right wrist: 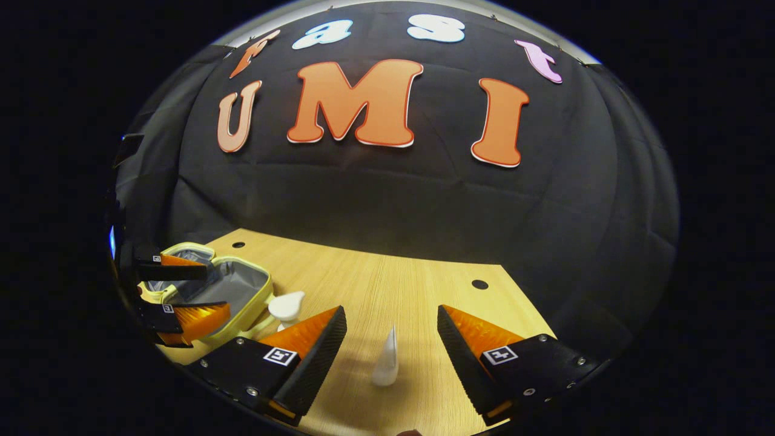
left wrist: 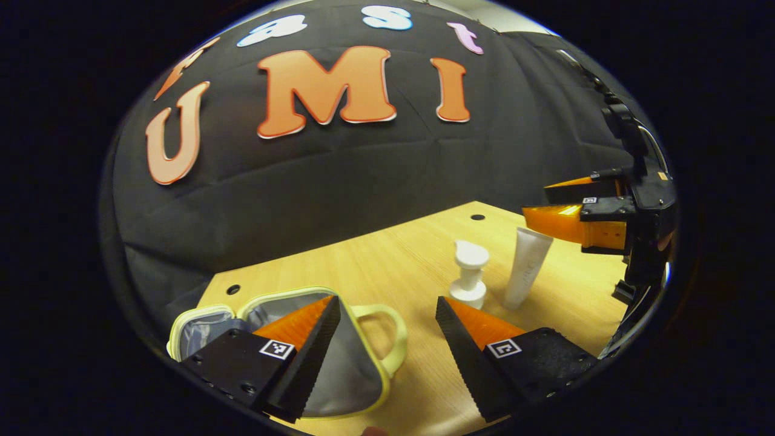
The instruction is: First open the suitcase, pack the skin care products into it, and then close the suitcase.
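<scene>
The small yellow suitcase with grey lining lies open at the lower left. The left gripper is spread wide above it. The right gripper is spread too, and the white squeeze tube stands between its fingers. The tube should be pinched gently at its middle, with the white pump bottle beside it not bumped. 2 products are still to be packed.

A: What stands behind the table?
B: A black cloth wall, creased and sagging in soft folds, meeting the tabletop's far edge.
A: And the table itself?
B: Light wood grain, with dark round holes near its far corners. The light on it is warm and dim.
</scene>
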`<state>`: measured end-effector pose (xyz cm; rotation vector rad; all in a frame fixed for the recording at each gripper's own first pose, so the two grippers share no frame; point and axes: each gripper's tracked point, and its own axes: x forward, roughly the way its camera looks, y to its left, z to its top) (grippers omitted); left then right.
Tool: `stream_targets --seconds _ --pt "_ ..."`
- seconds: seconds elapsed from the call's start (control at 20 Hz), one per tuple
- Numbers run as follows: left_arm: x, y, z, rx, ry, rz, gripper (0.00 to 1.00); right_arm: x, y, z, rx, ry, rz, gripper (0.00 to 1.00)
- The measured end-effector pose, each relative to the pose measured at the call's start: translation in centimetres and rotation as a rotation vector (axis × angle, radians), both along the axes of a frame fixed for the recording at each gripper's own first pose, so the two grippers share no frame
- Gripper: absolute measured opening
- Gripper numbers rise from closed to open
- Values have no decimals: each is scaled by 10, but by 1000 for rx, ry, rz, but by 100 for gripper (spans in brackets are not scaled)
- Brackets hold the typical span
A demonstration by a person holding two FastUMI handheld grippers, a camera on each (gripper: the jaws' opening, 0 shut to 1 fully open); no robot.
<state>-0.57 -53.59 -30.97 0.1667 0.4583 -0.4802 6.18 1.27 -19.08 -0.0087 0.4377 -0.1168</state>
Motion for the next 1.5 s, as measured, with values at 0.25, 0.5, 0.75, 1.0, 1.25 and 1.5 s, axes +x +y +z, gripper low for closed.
stream_targets --seconds 0.25,0.5,0.75,1.0,1.25,1.5 --pt "-10 -50 -45 17 37 -112 100 -6 -6 -44 -12 63 16 96" --pt "-11 -94 -74 -28 87 -131 100 -9 -2 -81 24 94 33 96" --pt "4 -124 -60 -137 106 -97 100 -8 1 -125 47 150 57 96" --pt "6 -127 -63 -138 130 -75 64 -3 5 -141 90 170 72 96" --pt "2 -122 -66 -131 192 -50 60 1 17 -151 128 189 100 94" --pt "-2 -109 -43 -147 202 -2 58 2 20 -155 156 196 87 75"
